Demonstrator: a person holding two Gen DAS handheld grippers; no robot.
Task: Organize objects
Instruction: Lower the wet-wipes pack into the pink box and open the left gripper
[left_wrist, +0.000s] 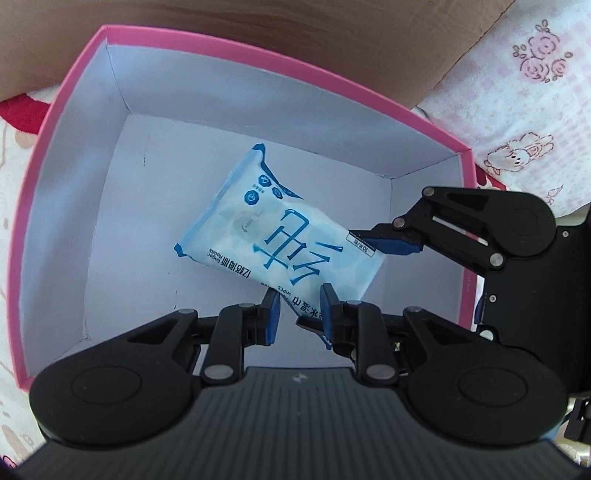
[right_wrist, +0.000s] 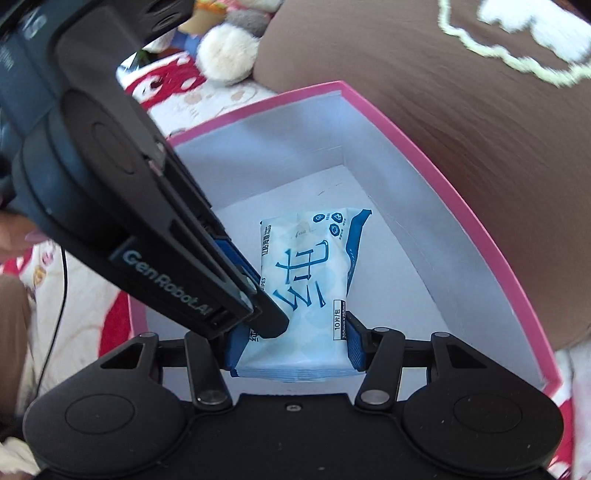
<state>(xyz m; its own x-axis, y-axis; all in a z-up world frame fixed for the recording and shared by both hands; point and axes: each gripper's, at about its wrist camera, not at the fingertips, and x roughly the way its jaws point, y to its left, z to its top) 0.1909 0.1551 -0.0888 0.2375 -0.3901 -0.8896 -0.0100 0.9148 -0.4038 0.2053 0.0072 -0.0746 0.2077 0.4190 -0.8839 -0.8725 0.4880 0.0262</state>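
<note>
A light blue pack of wet wipes (left_wrist: 280, 240) with dark blue lettering hangs inside a pink box (left_wrist: 59, 122) with a pale interior. My right gripper (right_wrist: 295, 347) is shut on the near end of the pack (right_wrist: 306, 280) and holds it tilted over the box floor. In the left wrist view the right gripper (left_wrist: 388, 242) comes in from the right, clamped on the pack's corner. My left gripper (left_wrist: 299, 314) is open, its blue pads on either side of the pack's lower edge, not pressing it. In the right wrist view its black body (right_wrist: 147, 229) crosses from the upper left.
The box (right_wrist: 498, 258) sits on a pink and white patterned bedcover (left_wrist: 535, 92). A brown cushion (right_wrist: 461, 110) lies behind it. Plush toys (right_wrist: 225, 48) and red printed fabric (right_wrist: 162, 85) lie at the far left. A black cable (right_wrist: 55, 314) runs down the left side.
</note>
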